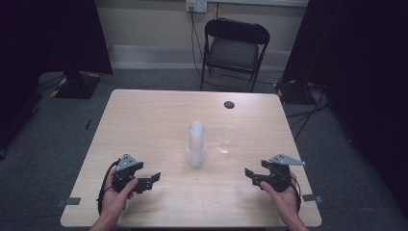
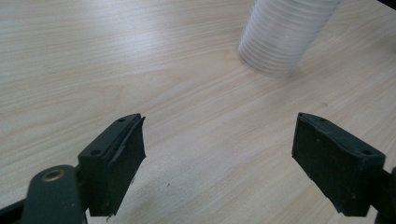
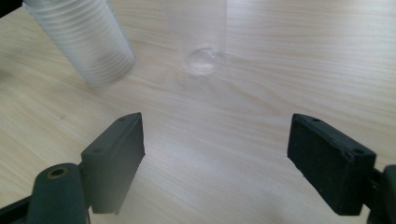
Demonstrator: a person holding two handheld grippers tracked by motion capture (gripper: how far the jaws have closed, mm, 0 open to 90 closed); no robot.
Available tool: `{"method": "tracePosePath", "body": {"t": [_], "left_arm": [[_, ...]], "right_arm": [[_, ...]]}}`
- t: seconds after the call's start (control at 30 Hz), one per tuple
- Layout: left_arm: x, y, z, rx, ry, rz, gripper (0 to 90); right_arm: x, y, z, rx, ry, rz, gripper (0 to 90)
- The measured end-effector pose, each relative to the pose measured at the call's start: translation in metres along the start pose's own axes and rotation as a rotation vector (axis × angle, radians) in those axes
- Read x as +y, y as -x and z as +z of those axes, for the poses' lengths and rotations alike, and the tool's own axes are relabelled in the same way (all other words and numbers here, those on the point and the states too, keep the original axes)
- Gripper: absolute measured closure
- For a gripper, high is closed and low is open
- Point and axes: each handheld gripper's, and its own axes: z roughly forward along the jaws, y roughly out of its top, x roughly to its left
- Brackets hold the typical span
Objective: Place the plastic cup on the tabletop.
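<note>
A stack of clear plastic cups stands upside down at the middle of the light wooden table. A single clear cup stands upright just to its right. My left gripper rests low at the front left, its jaws wide apart and empty, aimed toward the stack. My right gripper sits at the front right, open with nothing between its jaws. Beyond those jaws I see the stack at upper left and the single cup ahead.
A small dark round spot lies near the table's far right edge. A black folding chair stands behind the table, with cables on the floor. Black curtains hang at both sides.
</note>
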Motion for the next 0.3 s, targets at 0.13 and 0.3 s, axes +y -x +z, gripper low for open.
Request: {"method": "tracePosePath", "body": {"t": [0.13,0.3], "left_arm": [[0.000,0.000,0.001,0.002,-0.008,0.007,17.0],[-0.001,0.001,0.000,-0.004,-0.006,0.008,17.0]], "right_arm": [[-0.011,0.005,-0.004,-0.023,-0.025,0.001,18.0],[-0.018,0.009,0.002,-0.048,-0.055,-0.007,17.6]]}}
